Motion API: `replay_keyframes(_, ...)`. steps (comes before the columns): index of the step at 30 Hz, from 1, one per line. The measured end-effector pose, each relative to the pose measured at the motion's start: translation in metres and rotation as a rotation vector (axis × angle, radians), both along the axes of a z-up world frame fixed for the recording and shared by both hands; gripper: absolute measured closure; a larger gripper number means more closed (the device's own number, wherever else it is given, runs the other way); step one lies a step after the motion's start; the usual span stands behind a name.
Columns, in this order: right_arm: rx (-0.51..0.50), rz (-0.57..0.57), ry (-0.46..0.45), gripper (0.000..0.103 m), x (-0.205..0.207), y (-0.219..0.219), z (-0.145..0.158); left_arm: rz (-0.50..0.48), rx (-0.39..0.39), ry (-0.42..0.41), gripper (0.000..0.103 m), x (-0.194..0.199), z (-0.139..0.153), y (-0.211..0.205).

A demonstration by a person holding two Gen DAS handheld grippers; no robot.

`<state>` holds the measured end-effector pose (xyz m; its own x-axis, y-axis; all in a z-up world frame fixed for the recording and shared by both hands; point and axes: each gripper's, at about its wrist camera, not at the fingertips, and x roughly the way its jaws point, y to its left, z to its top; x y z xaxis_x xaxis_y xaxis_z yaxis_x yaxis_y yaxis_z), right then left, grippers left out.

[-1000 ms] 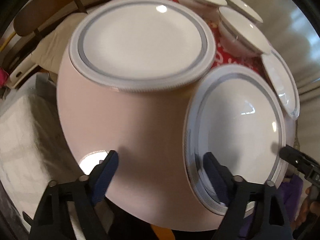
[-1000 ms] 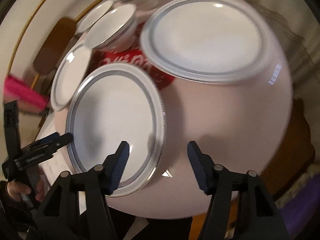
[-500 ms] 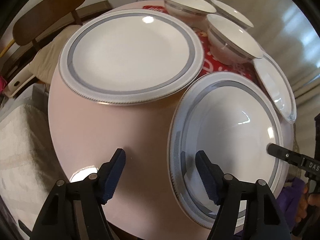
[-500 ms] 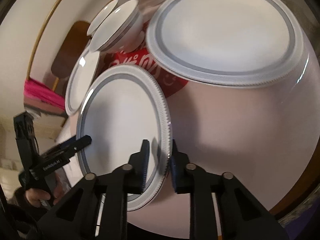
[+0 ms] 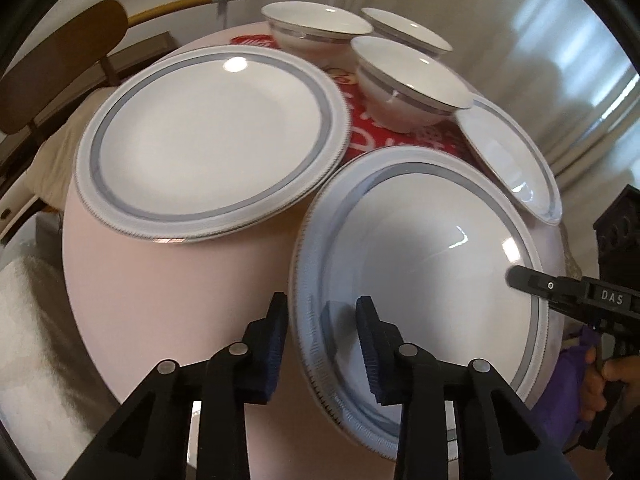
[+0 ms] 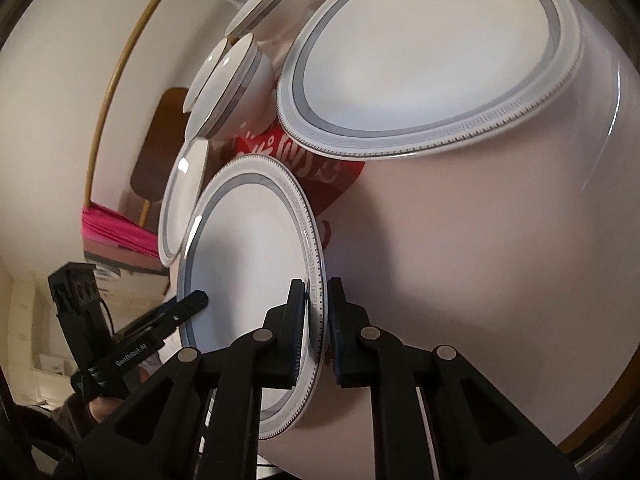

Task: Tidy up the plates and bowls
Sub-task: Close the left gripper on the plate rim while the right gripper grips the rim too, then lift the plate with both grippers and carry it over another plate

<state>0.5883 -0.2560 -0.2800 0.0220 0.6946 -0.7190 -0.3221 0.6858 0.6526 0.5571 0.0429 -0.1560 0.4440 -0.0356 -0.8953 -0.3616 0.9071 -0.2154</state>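
A large white plate with a grey band point(image 5: 420, 248) point(image 6: 248, 260) lies at the near side of the round pink table point(image 5: 180, 280). My left gripper point(image 5: 322, 340) straddles its rim. The jaws are closing, with one finger outside the rim and one over the plate, and a gap still shows. On the opposite rim my right gripper point(image 6: 316, 312) is shut, its pads pressing both faces. Each gripper shows in the other's view: the right gripper point(image 5: 520, 280) and the left gripper point(image 6: 196, 300). A second large plate point(image 5: 212, 140) point(image 6: 420, 52) lies farther back.
Three white bowls point(image 5: 320, 32) point(image 5: 408, 76) point(image 5: 404, 28) stand at the back on a red mat point(image 5: 372, 136). A small plate point(image 5: 512, 160) point(image 6: 184, 200) lies beside the held plate. A wooden chair point(image 5: 60, 76) stands beyond the table edge. Bare pink tabletop point(image 6: 480, 260) lies between the large plates.
Both grippers came down onto the near plate. The right gripper's jaws shut on its rim. The left gripper's jaws narrowed around the opposite rim.
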Motion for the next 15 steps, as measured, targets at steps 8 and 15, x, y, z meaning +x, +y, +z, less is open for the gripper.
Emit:
replay_keyframes(8, 0.005, -0.019, -0.006, 0.095, -0.002, 0.006, 0.0, 0.022, -0.028, -0.006, 0.078, -0.007, -0.002, 0.004)
replay_keyframes(15, -0.03, 0.002, -0.025, 0.094, -0.009, 0.013, 0.012, 0.047, -0.042, 0.003, 0.079, -0.02, 0.009, 0.009)
